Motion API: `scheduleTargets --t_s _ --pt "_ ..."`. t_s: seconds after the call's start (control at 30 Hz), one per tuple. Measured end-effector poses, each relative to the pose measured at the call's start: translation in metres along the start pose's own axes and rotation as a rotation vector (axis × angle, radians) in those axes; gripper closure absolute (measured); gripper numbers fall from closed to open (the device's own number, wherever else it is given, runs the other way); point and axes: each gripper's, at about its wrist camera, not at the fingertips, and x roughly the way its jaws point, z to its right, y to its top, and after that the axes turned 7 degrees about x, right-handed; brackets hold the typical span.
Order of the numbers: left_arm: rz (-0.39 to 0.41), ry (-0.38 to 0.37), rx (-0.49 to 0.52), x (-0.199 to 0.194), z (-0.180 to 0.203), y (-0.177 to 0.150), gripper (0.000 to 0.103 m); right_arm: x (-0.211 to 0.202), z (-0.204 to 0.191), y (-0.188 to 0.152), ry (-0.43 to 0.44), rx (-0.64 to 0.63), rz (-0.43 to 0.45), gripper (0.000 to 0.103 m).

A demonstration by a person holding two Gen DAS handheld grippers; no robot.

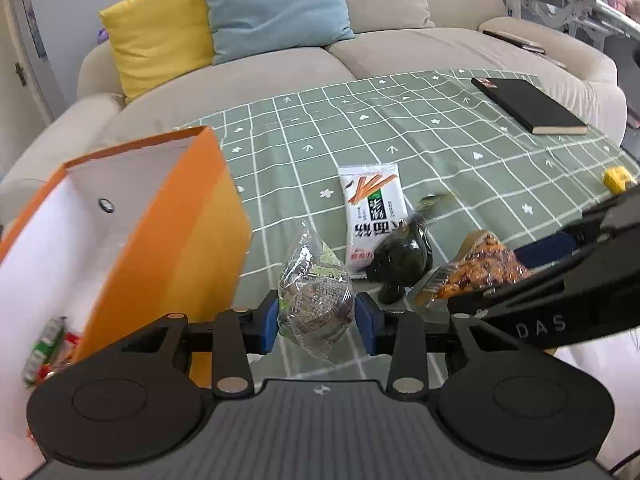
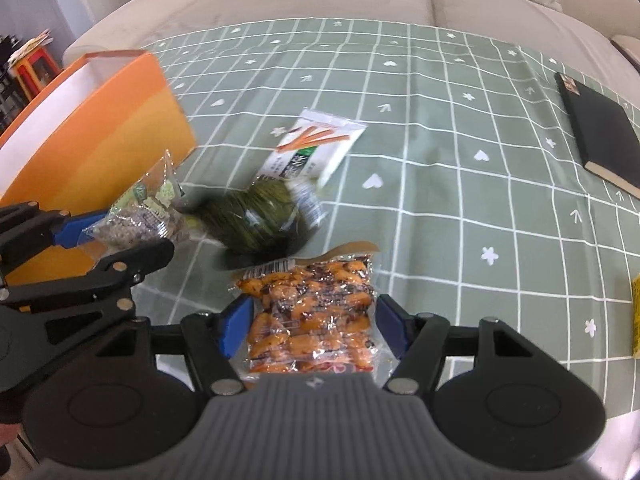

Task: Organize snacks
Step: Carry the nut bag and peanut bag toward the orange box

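far left we've got the orange box point(image 1: 172, 216), open top, white inside, and down in its bottom corner a few red and green wrapped snacks point(image 1: 48, 348) already sit in there. can't read anything on those wrappers.

just right of the box, the left gripper point(image 1: 316, 320) is pinching a clear packet point(image 1: 316, 300) with brownish bits inside, blue pads pressed on both sides of it. there's a green printed label on the film but it's too crinkled for us to read. the packet looks lifted off the green checked tablecloth point(image 1: 400, 128).

next over, a white packet point(image 1: 374, 208) lies flat on the cloth with orange sticks pictured on it and big dark chinese characters, upside down from the left wrist view, so we won't guess the brand. touching its lower corner is a dark green packet point(image 1: 404, 256), blurry, no readable text.

then the right gripper point(image 2: 312, 320) is clamped on a clear pack of orange nuts point(image 2: 312, 312) with dark flecks, a barcode strip at its far end. the gripper body reads "das" in the left wrist view.

far right, a black book point(image 1: 528, 106) lies on the cloth, and a small yellow thing point(image 1: 618, 178) sits near the edge.
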Motion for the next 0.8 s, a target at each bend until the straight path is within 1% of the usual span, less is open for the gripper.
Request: scheduleTargets --t_s 0.07,0.1,0.2,0.43,0.8 --pt "0.004 0.025 0.022 -0.008 0.002 -0.004 0.059 -0.004 -0.003 -0.003 0.004 -0.011 0.005 0.038" --pt "0.007 0.025 0.020 -0.013 0.002 -0.005 0.059 -0.007 -0.004 -0.003 0.004 -0.014 0.009 0.038" --pt "0.015 0.009 -0.011 -0.026 -0.002 -0.009 0.059 -0.015 -0.006 -0.006 0.017 -0.013 0.023 0.038" --pt "0.057 0.017 -0.050 -0.057 -0.009 -0.014 0.059 -0.039 -0.012 -0.014 0.064 0.025 0.070 0.038" --pt "0.156 0.053 -0.122 -0.102 -0.040 -0.013 0.059 -0.082 -0.042 -0.019 0.100 0.006 0.193 0.038"
